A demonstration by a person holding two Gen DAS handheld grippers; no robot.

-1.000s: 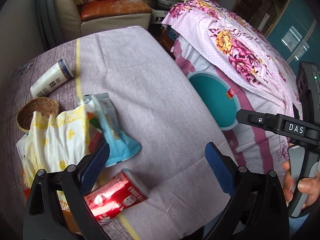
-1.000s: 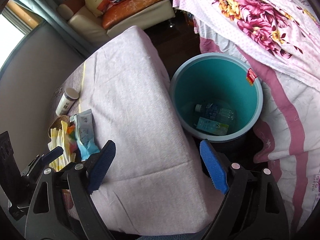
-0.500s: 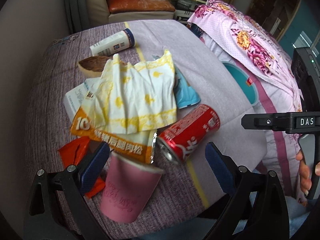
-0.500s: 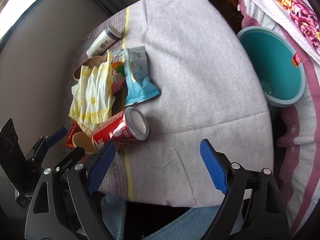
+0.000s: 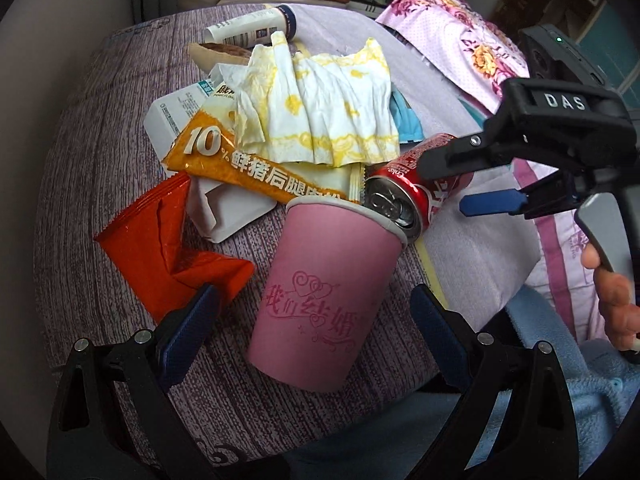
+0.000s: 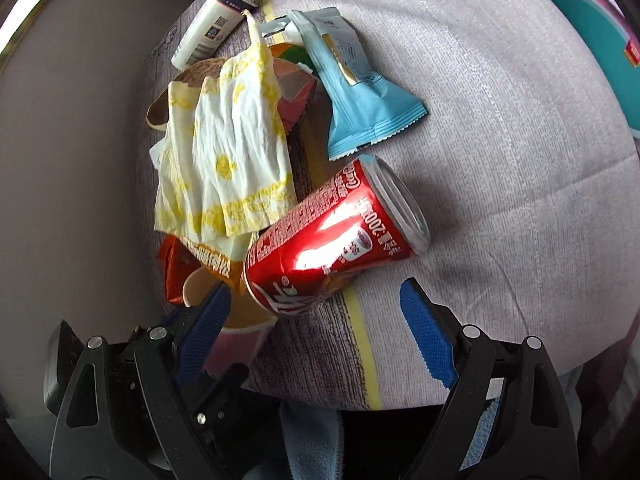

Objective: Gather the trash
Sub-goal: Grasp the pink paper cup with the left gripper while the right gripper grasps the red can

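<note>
**Both grippers spread above a heap of litter on the cloth-covered table**

The round table (image 5: 96, 168), draped in a mauve-and-lilac woven cloth with a thin yellow stripe, fills both views. At the upper right edge of the right wrist view, beyond the table's rim, shows part of a teal plastic bin (image 6: 592, 40). A pink floral bedspread (image 5: 452, 48) lies past the table in the left wrist view.

The trash sits bunched together on the table's darker side. Largest is a crumpled white paper napkin with yellow print (image 5: 320, 112), draped over the other pieces. Near the left gripper stands a pink paper cup with printed hearts (image 5: 324, 292), upright. Just behind it and touching its rim lies a red aluminium drink can (image 6: 328, 240) on its side. An orange snack wrapper with white lettering (image 5: 240, 164) runs under the napkin, over a flattened white carton (image 5: 168, 116). A folded red-orange foil wrapper (image 5: 160, 248) lies left of the cup. A light-blue foil pouch (image 6: 360, 96) lies beyond the can, and a white plastic bottle with a dark cap (image 5: 252, 28) lies on its side at the far end (beside a brown woven dish, mostly hidden).

The left gripper (image 5: 316, 328) has its blue pads spread wide to either side of the cup, not touching it. The right gripper (image 6: 316, 328) is likewise wide apart and holds nothing, with the can just ahead of it.
</note>
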